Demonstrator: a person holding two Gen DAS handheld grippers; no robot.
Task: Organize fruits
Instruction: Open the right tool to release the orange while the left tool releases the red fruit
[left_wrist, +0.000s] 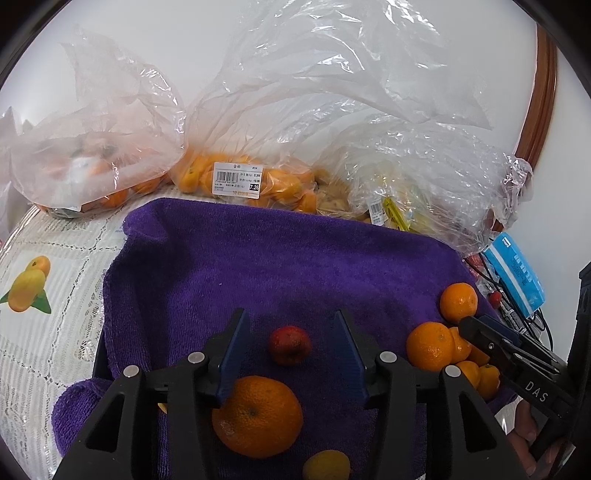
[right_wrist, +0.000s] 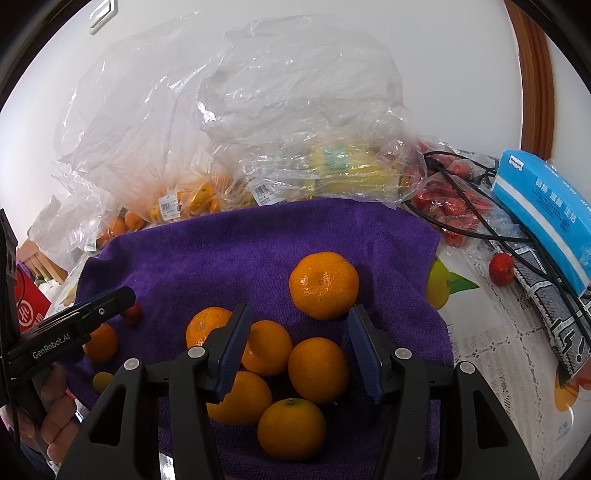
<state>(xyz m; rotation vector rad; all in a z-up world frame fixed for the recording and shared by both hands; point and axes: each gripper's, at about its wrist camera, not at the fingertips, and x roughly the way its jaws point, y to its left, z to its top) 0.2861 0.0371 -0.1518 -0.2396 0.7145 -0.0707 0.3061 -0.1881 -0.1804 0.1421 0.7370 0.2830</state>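
Left wrist view: the released left hand-held gripper (left_wrist: 291, 347) should close squarely around the small red round fruit (left_wrist: 289, 345) at twelve o'clock; the right hand-held gripper (right_wrist: 299, 347) hovers released.

The left gripper (left_wrist: 291, 354) is level, its blue-padded jaws spread wide with nothing clamped. The right gripper (right_wrist: 301, 347) is likewise spread and unloaded. A bare hand (right_wrist: 51, 417) grips the left gripper's handle from below.

Bare purple towel (left_wrist: 280, 258) before crowding plastic bags (left_wrist: 295, 110)
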